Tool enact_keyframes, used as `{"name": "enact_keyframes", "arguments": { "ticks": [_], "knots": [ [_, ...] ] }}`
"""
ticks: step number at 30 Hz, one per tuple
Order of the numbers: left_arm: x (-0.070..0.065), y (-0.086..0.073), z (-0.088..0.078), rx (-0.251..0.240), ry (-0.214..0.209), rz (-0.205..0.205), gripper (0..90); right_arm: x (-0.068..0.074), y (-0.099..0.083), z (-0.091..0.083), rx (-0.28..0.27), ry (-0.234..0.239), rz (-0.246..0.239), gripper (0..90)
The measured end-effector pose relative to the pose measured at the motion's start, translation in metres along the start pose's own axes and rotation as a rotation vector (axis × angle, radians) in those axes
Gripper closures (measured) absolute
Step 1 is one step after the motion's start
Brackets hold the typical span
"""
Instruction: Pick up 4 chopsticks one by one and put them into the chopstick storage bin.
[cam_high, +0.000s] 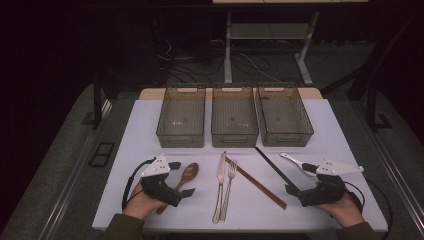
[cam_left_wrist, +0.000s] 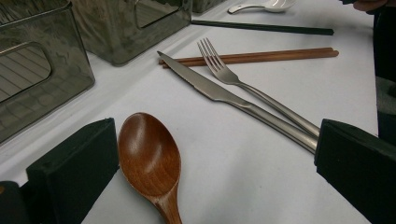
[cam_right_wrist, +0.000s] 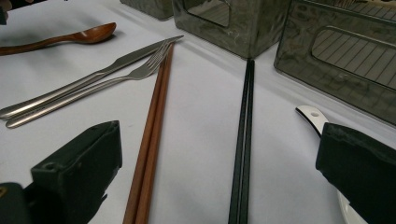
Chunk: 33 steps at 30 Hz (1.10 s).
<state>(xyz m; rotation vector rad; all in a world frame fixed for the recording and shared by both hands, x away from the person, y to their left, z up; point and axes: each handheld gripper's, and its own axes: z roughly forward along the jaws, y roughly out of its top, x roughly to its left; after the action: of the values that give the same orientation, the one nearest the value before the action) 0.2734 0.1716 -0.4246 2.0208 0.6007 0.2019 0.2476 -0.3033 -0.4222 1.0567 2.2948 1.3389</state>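
- Nearest the camera, the left gripper (cam_high: 179, 178) rests on the table (cam_high: 150, 115), jaws spread wide around the wooden spoon (cam_left_wrist: 150, 158) without pinching it.
- Right of the spoon, the right gripper (cam_high: 300, 179) also gapes, straddling the black chopsticks (cam_right_wrist: 243, 140).
- Beyond the spoon, three bins (cam_high: 234, 117) hold nothing (sorting looks unstarted).
- Knife (cam_left_wrist: 219, 91), fork (cam_left_wrist: 233, 77), brown chopsticks (cam_right_wrist: 152, 154), white spoon (cam_high: 295, 162): unsorted.

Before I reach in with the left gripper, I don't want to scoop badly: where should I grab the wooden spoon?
Grip the wooden spoon by its narrow handle, just below the bowl, coming from above with the open left gripper. It lies flat, bowl up, and the bowl looks too wide and rounded to pinch well.
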Motion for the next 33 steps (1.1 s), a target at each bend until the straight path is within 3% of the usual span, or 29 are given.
{"name": "enact_keyframes", "arguments": {
  "ticks": [11, 22, 31, 33],
  "knots": [
    [-0.001, 0.000, 0.000, 0.000, -0.005, -0.003, 0.0, 0.000, 0.003, -0.003, 0.031, -0.011, 0.011, 0.7],
    [-0.002, 0.000, 0.000, 0.001, -0.008, -0.002, 0.0, -0.007, 0.003, -0.010, 0.053, -0.054, 0.036, 4.1],
    [-0.002, -0.001, 0.001, 0.003, -0.017, -0.001, 0.0, -0.013, 0.004, -0.014, 0.073, -0.066, 0.045, 8.3],
    [-0.002, -0.001, 0.000, 0.003, -0.016, 0.001, 0.0, -0.015, 0.004, -0.015, 0.074, -0.065, 0.046, 15.0]
  ]
}}
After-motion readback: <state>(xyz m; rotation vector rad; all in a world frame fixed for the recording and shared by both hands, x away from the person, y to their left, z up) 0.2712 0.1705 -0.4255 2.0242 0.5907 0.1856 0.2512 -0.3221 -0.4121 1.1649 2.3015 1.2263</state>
